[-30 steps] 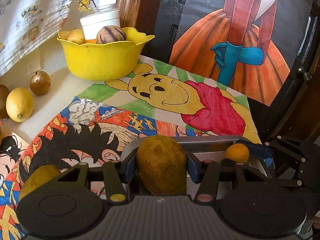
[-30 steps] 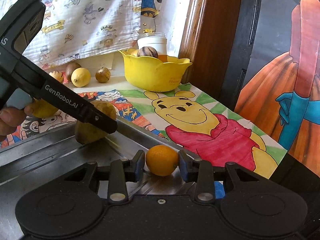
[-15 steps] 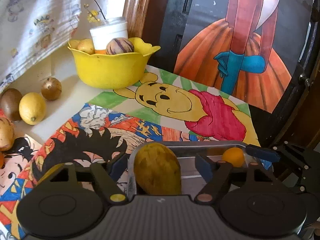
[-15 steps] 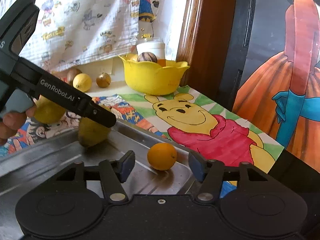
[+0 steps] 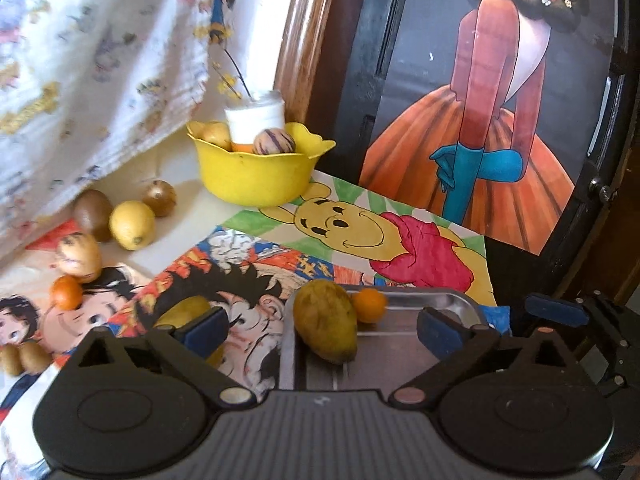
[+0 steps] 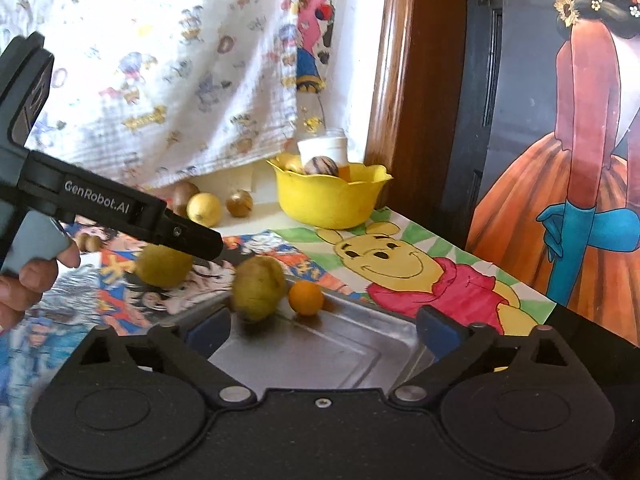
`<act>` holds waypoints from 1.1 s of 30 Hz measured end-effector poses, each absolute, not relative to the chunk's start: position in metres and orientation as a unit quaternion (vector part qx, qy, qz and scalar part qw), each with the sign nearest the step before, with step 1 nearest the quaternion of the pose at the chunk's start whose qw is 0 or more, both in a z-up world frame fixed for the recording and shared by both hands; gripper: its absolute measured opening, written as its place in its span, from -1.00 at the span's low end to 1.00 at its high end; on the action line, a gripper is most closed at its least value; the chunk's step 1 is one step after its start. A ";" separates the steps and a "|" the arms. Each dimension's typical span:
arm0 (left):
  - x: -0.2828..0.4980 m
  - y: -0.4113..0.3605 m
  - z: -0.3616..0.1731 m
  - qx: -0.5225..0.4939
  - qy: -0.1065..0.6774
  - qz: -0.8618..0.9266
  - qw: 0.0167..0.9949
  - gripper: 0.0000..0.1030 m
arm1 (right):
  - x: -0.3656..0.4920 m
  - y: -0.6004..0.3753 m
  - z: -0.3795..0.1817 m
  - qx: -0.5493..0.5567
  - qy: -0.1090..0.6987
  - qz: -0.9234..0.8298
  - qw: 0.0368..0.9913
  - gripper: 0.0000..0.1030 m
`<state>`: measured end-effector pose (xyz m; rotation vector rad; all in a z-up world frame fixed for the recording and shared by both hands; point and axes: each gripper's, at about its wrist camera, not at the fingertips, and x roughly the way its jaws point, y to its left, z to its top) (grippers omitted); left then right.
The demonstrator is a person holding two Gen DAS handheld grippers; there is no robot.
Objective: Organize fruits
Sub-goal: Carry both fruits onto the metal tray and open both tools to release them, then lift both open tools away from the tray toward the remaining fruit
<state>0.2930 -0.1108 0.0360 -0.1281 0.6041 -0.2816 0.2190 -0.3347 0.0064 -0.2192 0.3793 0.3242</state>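
Note:
A brownish-green mango (image 5: 324, 326) and a small orange (image 5: 370, 305) lie side by side at the far end of a metal tray (image 5: 452, 300). My left gripper (image 5: 323, 328) hangs just behind the mango. Its jaws are opening, and the blue pads stand wide and clear of the fruit. In the right wrist view the mango (image 6: 258, 288) and orange (image 6: 306, 298) rest ahead of my right gripper (image 6: 324, 332). Its jaws are opening too, with only bare tray (image 6: 360, 344) between them. The left gripper (image 6: 192, 236), held by a hand (image 6: 24, 280), reaches in from the left.
A yellow bowl (image 5: 256, 176) holding fruit and a white jar stands at the back. A lemon (image 5: 132, 224), brown fruits and a small orange (image 5: 66, 292) lie along the left by a hanging cloth. Another yellow-green fruit (image 6: 162, 264) sits on the cartoon mats.
The left gripper let go of the mango and the right let go of the orange. Both opened wide and drew back and up. The fruits now lie in the tray.

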 end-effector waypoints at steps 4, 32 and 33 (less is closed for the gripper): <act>0.263 -0.102 0.039 -0.058 0.289 -0.127 0.947 0.99 | 0.194 -0.325 0.011 -0.109 0.185 0.165 0.963 0.99; 0.120 -0.023 0.017 -0.078 0.306 -0.064 0.947 0.99 | 0.075 -0.268 -0.005 -0.084 0.250 0.136 0.955 0.99; 0.118 -0.020 0.015 -0.079 0.308 -0.061 0.946 0.99 | 0.074 -0.265 -0.007 -0.085 0.253 0.134 0.954 0.99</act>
